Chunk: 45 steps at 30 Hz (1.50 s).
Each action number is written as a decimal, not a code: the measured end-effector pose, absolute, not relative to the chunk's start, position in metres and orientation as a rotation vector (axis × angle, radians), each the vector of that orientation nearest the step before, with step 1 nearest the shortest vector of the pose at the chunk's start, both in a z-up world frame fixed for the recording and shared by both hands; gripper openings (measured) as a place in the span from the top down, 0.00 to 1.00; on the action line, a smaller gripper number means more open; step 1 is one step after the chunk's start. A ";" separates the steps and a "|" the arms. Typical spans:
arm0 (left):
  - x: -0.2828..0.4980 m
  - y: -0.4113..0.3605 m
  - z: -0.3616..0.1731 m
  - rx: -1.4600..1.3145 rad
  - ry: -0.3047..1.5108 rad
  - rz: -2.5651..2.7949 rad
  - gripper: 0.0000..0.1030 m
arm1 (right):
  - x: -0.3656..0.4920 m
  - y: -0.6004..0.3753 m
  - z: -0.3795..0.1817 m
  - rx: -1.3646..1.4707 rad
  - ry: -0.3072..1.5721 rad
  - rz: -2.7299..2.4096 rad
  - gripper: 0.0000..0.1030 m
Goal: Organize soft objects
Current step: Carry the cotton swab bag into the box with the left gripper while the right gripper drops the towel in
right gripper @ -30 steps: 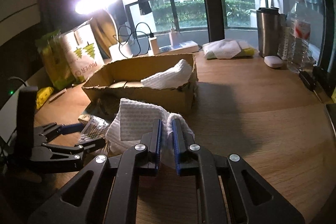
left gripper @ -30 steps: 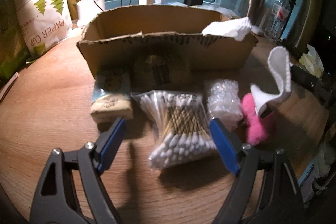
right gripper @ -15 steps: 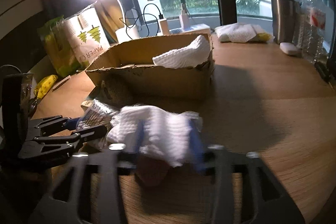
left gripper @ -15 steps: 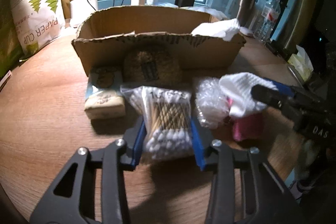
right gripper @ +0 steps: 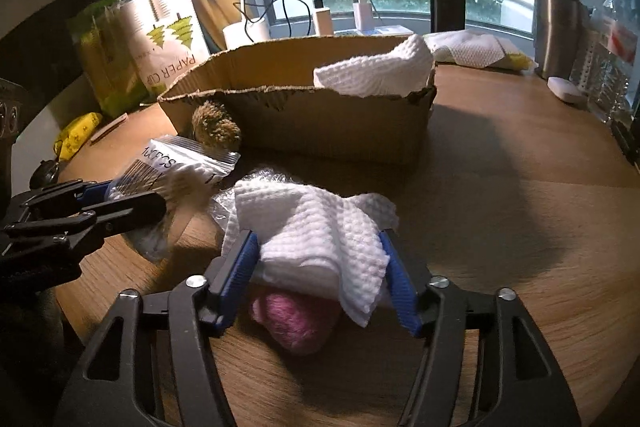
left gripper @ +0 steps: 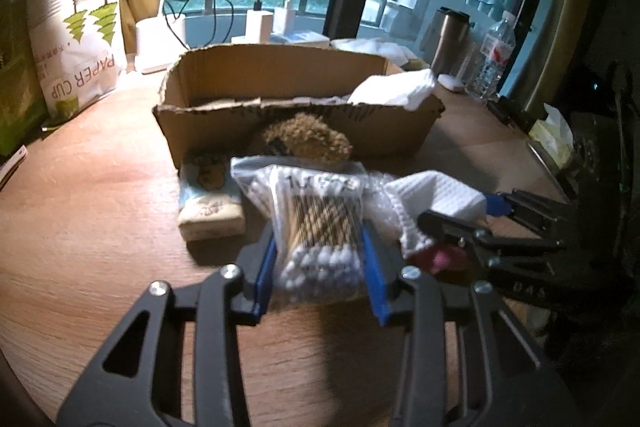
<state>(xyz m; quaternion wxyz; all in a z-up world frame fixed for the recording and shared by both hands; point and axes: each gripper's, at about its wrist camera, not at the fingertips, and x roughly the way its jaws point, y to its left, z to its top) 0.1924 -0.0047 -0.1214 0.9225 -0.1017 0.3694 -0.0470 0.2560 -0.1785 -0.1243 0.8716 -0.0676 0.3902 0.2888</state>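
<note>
Nearest surface edge, left gripper: left gripper [left gripper: 320,267] has its blue fingers [left gripper: 265,273] clenched on the lower end of the clear zip bag of wooden-stemmed cotton swabs [left gripper: 318,223]; the bag looks raised off the brown wooden surface [left gripper: 92,211].
Risk with the bag: the slick film is pinched only at one end, so it could slide out of the pads or sag and catch the torn front rim on its way over.
Nearest surface edge, right gripper: right gripper [right gripper: 320,275] straddles the folded white waffle-weave cloth [right gripper: 320,231]; its fingers [right gripper: 394,283] are closing, and I cannot tell whether the pads press the cloth yet.
Under the cloth: a pink fuzzy ball [right gripper: 300,319] lies directly beneath, with a crumpled piece of clear bubble wrap [right gripper: 232,199] just beside.
Risk with the cloth: the closing pads may gather only the top fold, so it unfurls when raised, or they may snag the ball and drag it toward the edge.
Crowding: both tools work just beside each other and could collide.
Mid surface: a brown fluffy plush toy [left gripper: 304,141] and a small pale paper packet [left gripper: 210,205] rest against the box front.
Further back: the open brown cardboard box [right gripper: 304,119] holds another white waffle cloth [right gripper: 380,71] draped on its right corner; a careless drop could knock it out.
</note>
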 end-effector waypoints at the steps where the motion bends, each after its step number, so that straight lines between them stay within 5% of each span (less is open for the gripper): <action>1: 0.191 -0.005 -0.120 -0.207 0.754 -0.097 0.61 | 0.256 -0.180 -0.123 -0.141 0.809 0.601 0.53; 6: 0.187 -0.003 -0.113 -0.206 0.734 -0.102 0.61 | 0.252 -0.186 -0.113 -0.142 0.760 0.595 0.79; 45: 0.199 0.056 -0.056 -0.208 0.591 -0.047 0.61 | 0.273 -0.148 -0.037 -0.109 0.594 0.690 0.79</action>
